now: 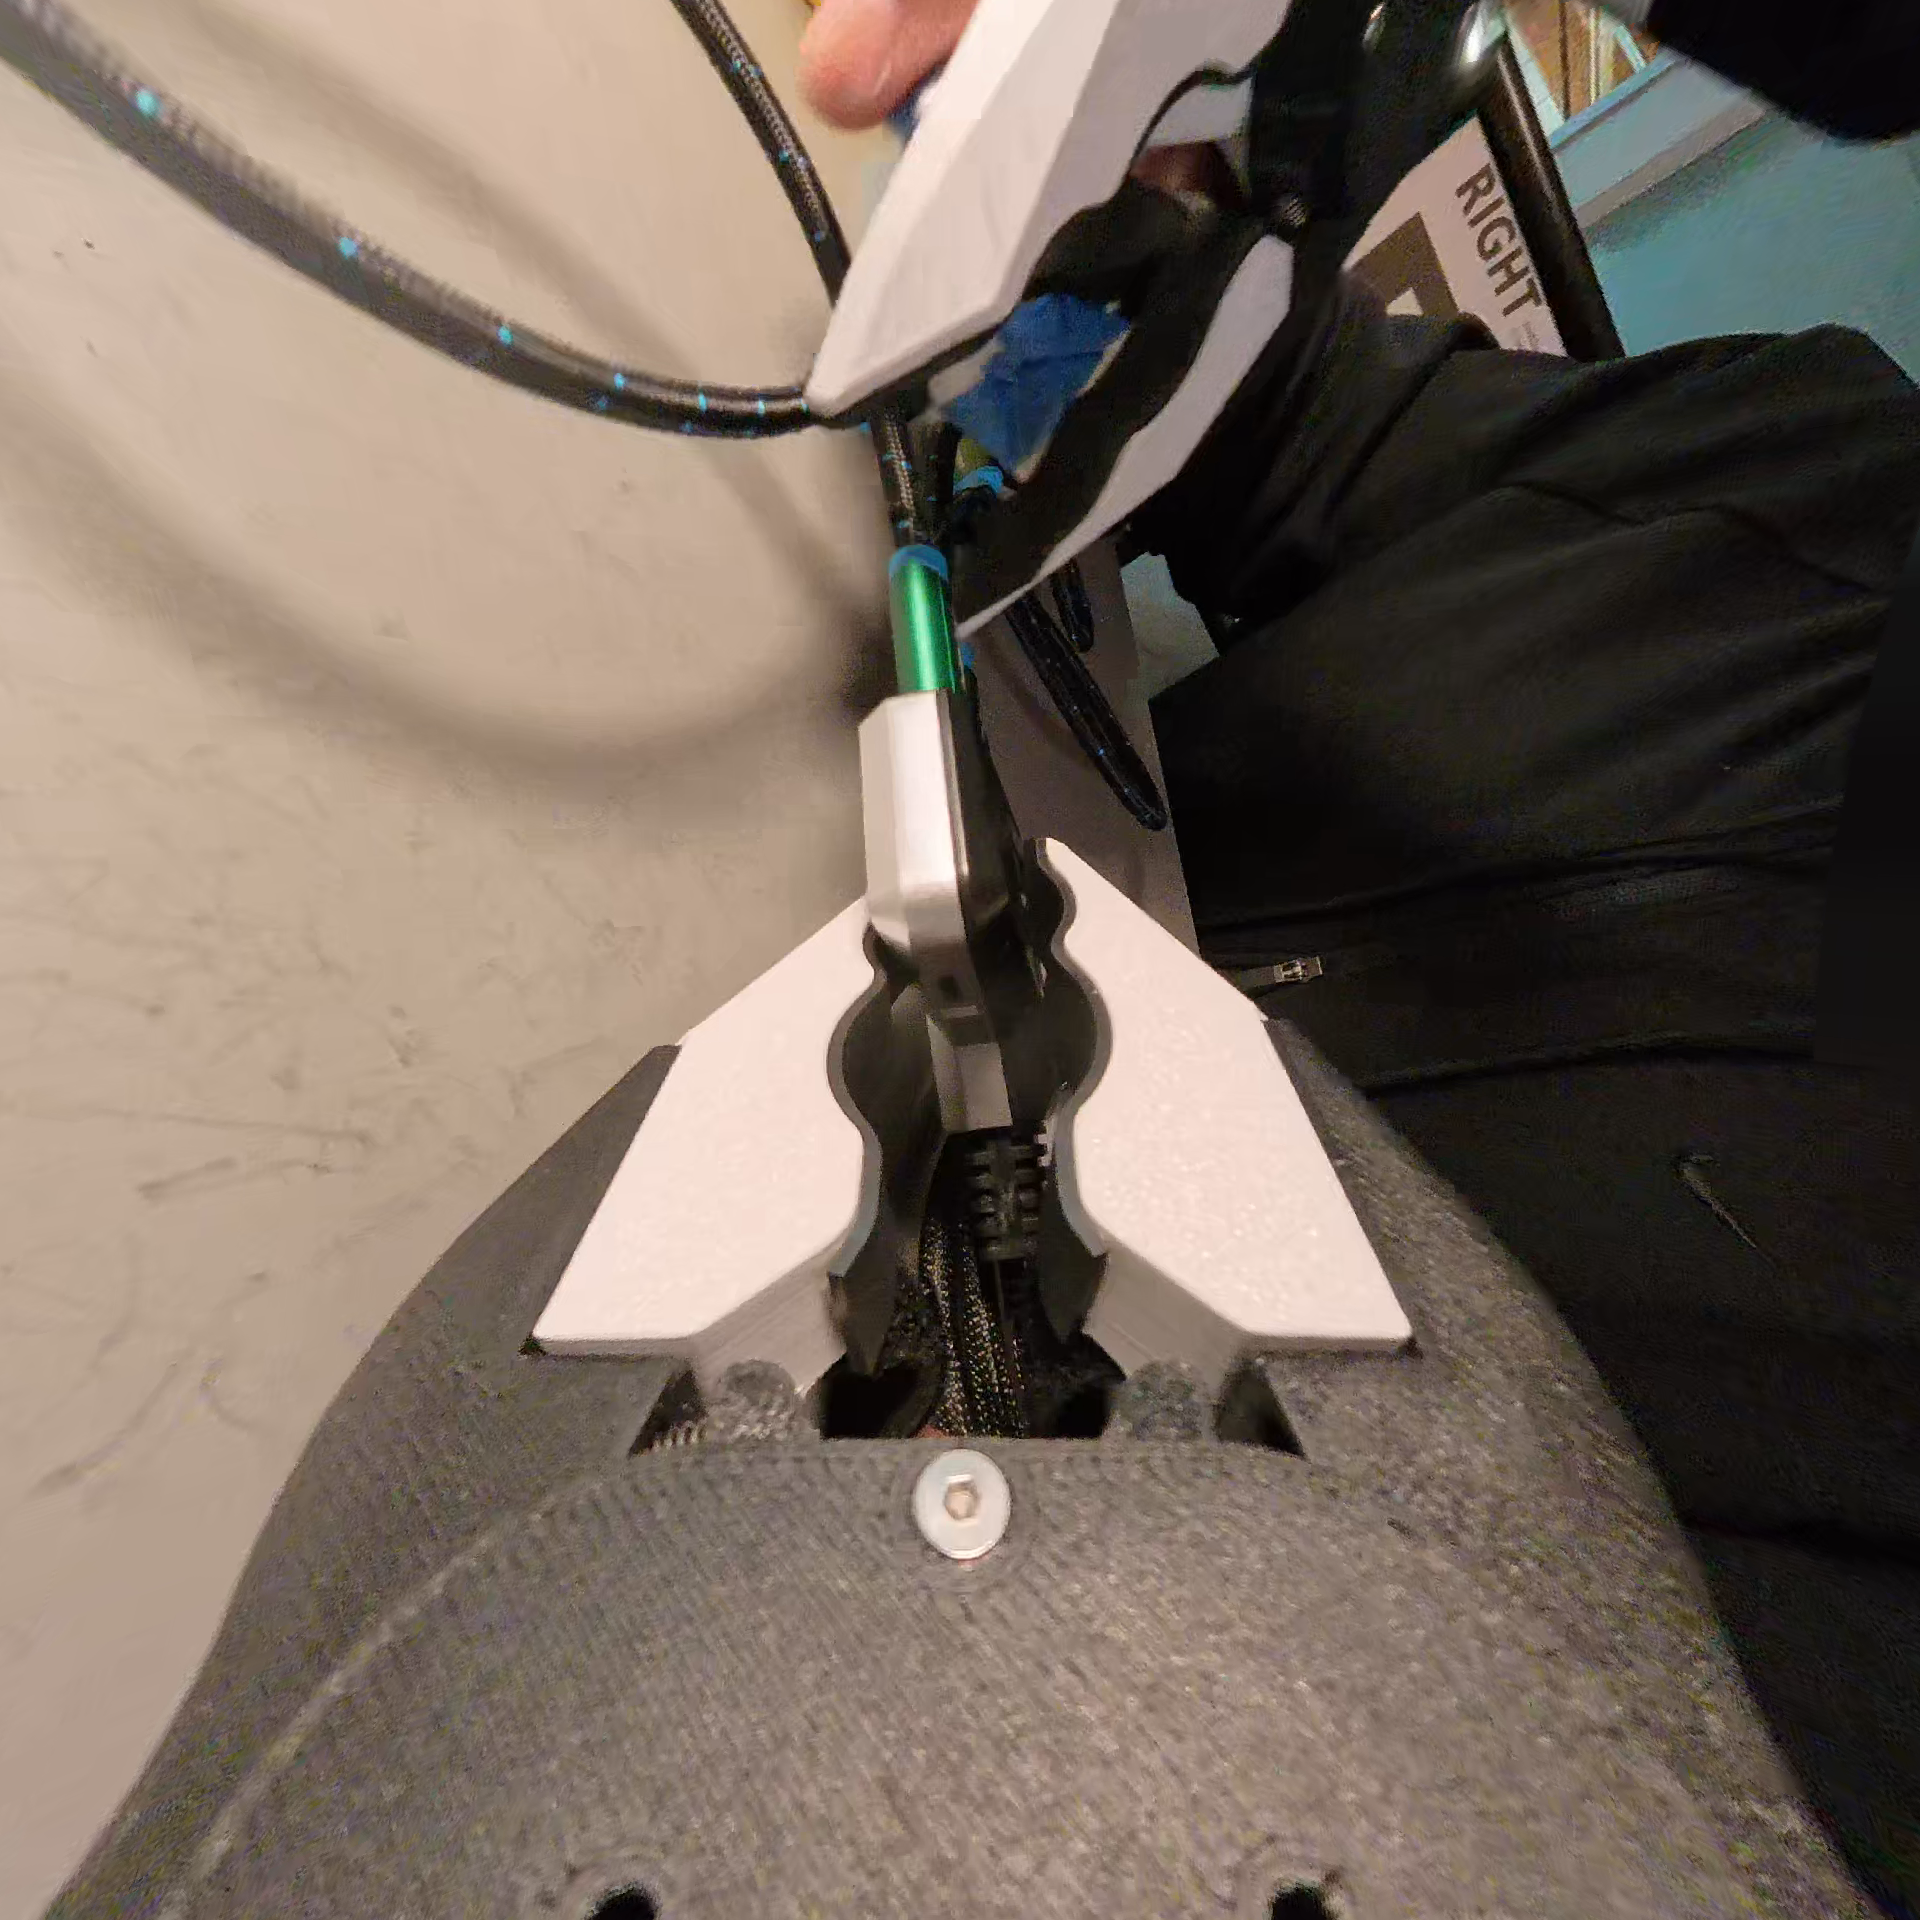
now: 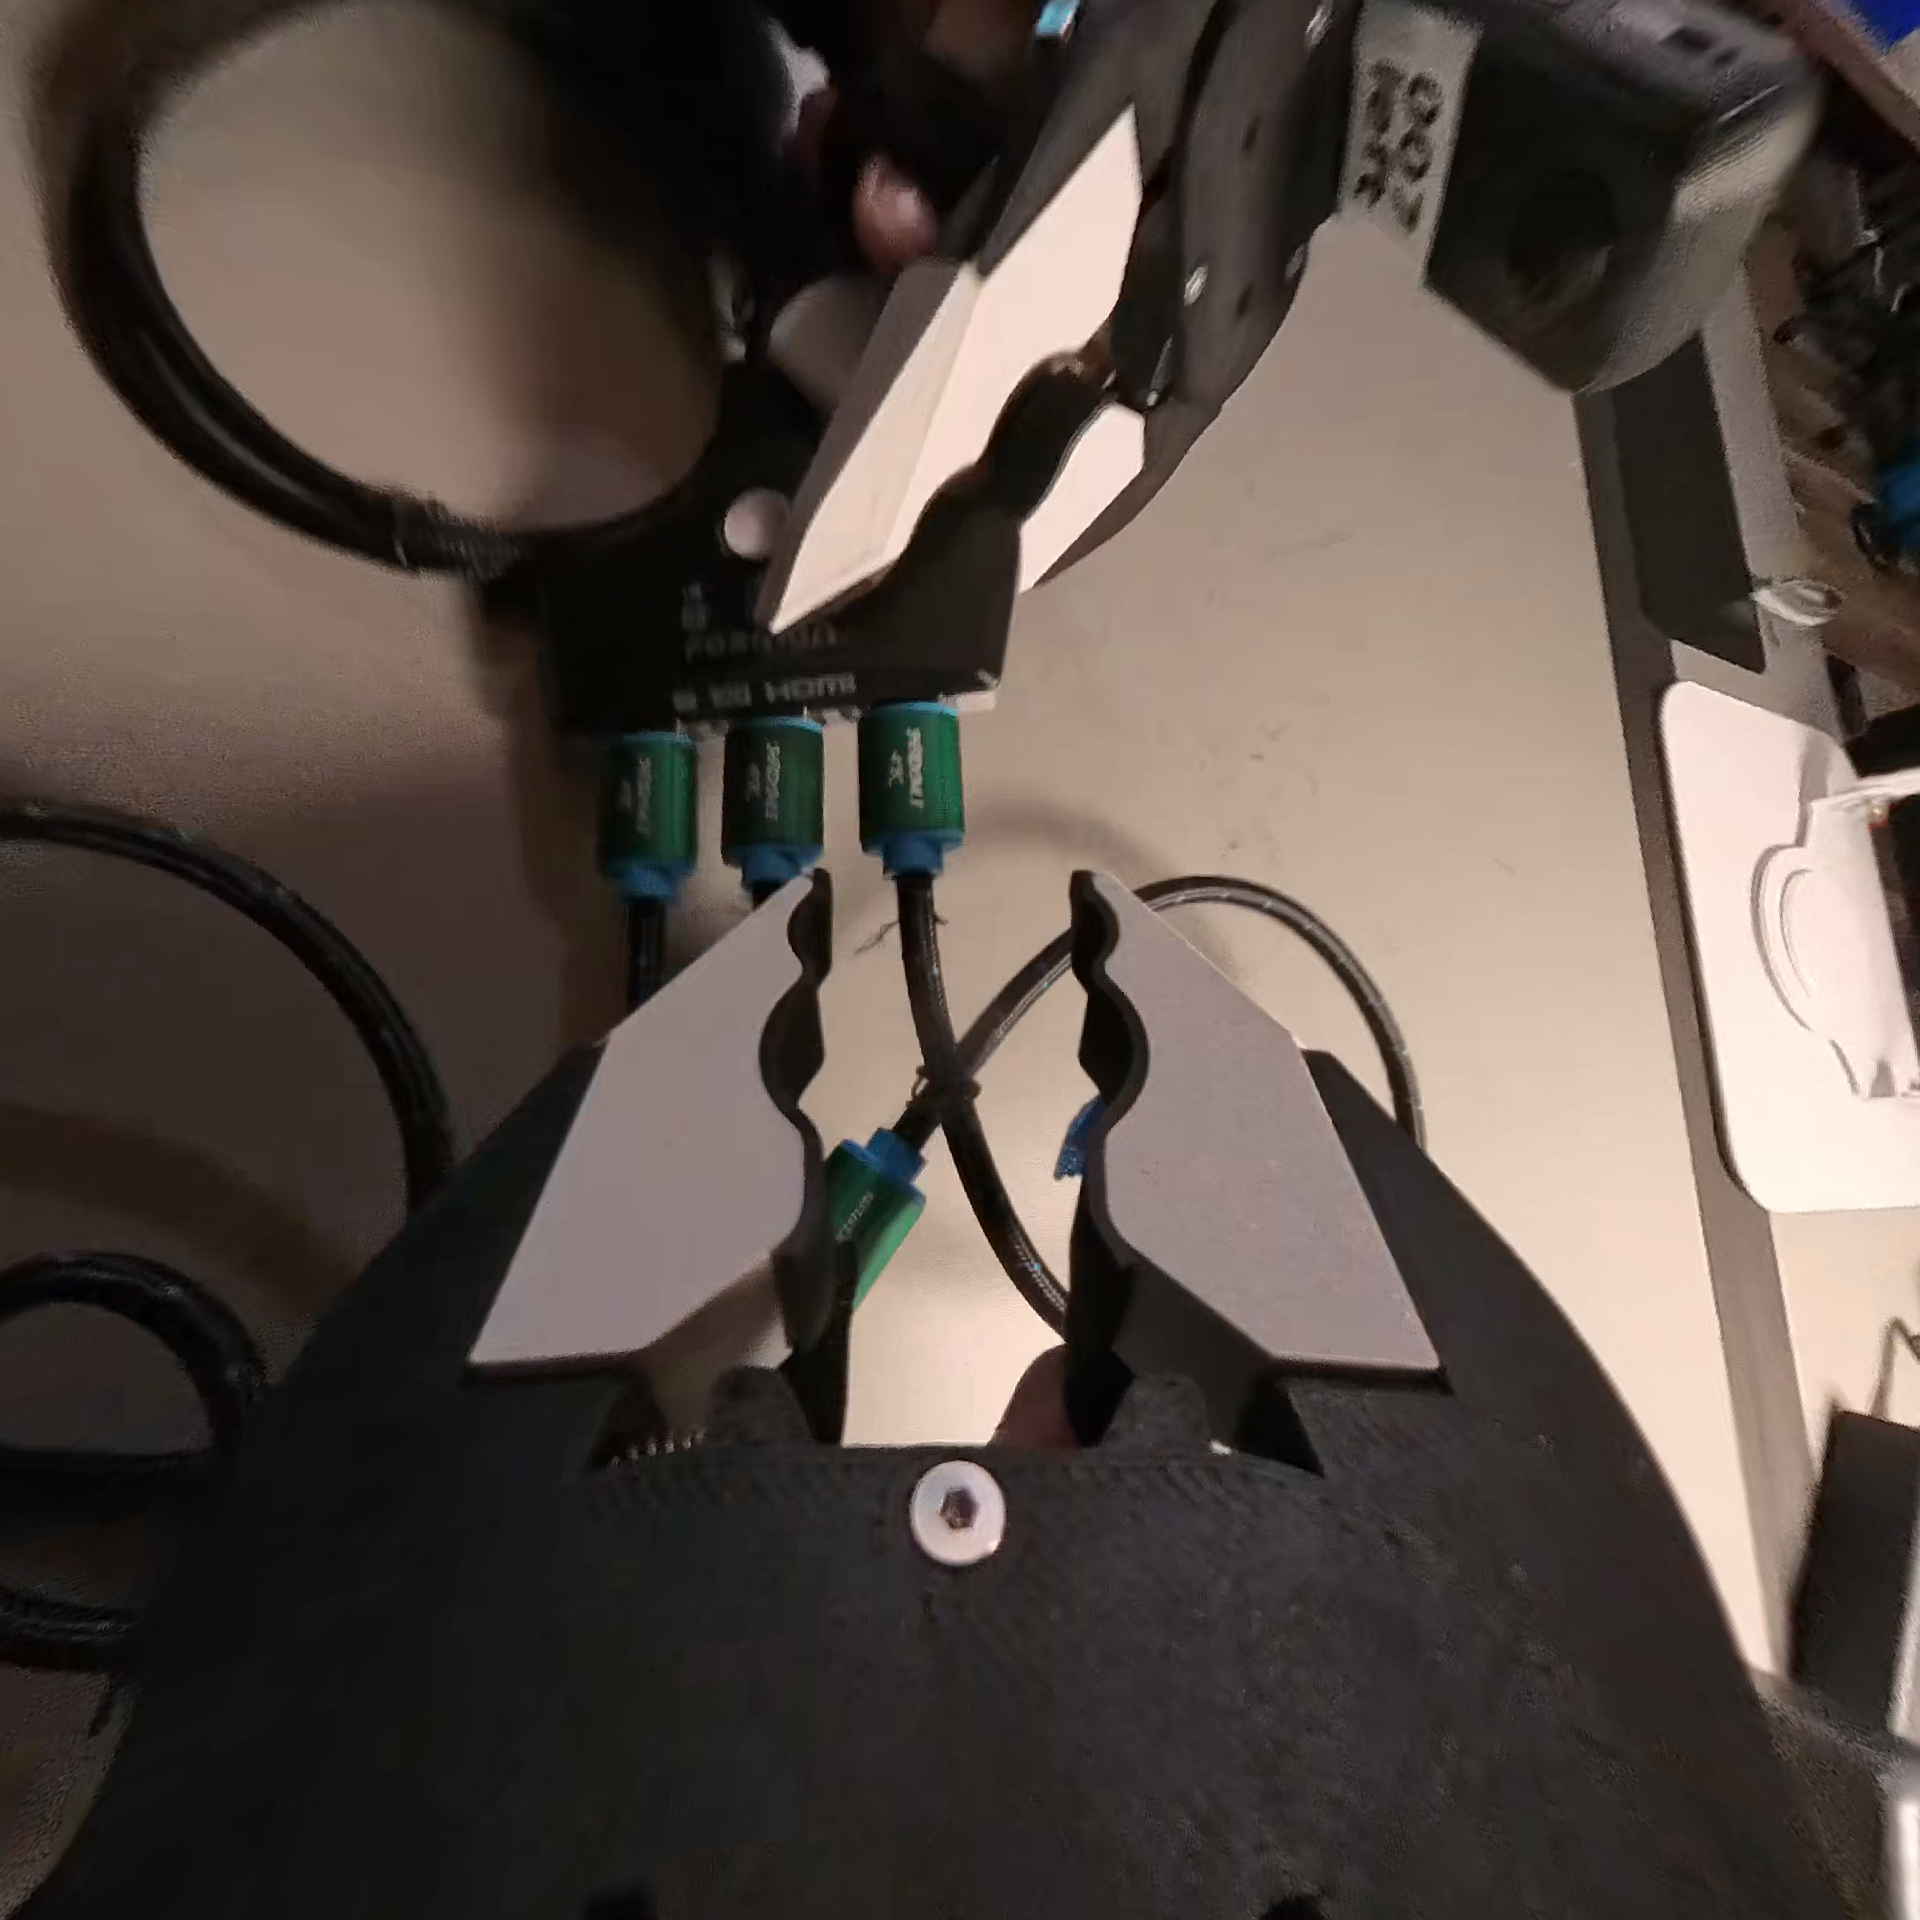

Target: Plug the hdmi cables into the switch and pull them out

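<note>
The left gripper (image 1: 971,997) has its fingers (image 1: 748,1122) pressed onto the switch (image 2: 831,623), a flat black box seen edge-on between them in the left wrist view. A ribbed black strain relief (image 1: 1003,1184) and braided cable run back between the same fingers. In the right wrist view, this gripper (image 2: 883,561) reaches in from the top and clamps the switch from its far side, holding it over the beige surface (image 2: 1299,675).

Three green HDMI plugs with blue collars are seated side by side in the near edge of the switch: the left plug (image 2: 646,800), the middle plug (image 2: 774,795) and the right plug (image 2: 912,784). Each black braided cable leads down from its plug toward the right gripper.

The right gripper (image 2: 951,914) has its fingers (image 2: 665,1143) spread. The cable of the right plug (image 2: 930,997) passes down through the gap without being pinched. A fourth green plug (image 2: 868,1231) lies loose on the surface, just beside the inner edge of the left-hand finger, and its cable crosses the right plug's cable.

Coiled black cables (image 2: 260,416) rest toward the left edge of the surface. A grey and white device (image 2: 1745,935) sits along the right edge.
</note>
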A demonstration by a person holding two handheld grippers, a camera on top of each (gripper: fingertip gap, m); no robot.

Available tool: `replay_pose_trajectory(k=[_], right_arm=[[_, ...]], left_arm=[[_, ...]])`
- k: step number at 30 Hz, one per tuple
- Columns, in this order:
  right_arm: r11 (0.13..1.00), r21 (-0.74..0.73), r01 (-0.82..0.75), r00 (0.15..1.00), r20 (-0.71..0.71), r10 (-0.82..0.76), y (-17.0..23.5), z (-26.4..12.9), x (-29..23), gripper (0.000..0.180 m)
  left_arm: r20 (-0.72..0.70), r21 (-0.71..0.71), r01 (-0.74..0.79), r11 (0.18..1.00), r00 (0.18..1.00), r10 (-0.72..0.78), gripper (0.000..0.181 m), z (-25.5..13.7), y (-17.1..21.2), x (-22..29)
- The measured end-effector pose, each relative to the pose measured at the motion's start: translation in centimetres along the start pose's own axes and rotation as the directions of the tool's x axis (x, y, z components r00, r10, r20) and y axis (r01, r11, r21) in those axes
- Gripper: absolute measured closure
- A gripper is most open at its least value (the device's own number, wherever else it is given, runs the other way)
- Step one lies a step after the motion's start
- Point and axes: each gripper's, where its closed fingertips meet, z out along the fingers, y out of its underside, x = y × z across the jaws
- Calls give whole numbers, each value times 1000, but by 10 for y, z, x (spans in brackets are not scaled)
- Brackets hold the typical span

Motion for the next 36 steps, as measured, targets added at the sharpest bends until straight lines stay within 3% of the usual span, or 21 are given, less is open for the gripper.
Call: replay_pose_trajectory(k=[7,15,21,29,36], right_arm=[[992,85,89,994,-72,-83,0,10,-3,167],[975,120,186,968,-192,-161,2,2,3,169],[966,66,251,938,-264,-226,9,3,10,169],[942,74,327,894,-348,-283,3,-6,15,168],[886,-40,462,777,-463,-427,-1,-11,22,167]], left_arm=[[49,22,-41,999,998,40,157,-1,-1,-3],[253,12,-213,977,946,203,149,5,-9,-8],[334,61,-257,964,916,223,145,5,-20,-17],[300,137,-263,955,930,213,155,5,-30,-8],[322,176,-300,937,917,233,157,2,-37,-6]])
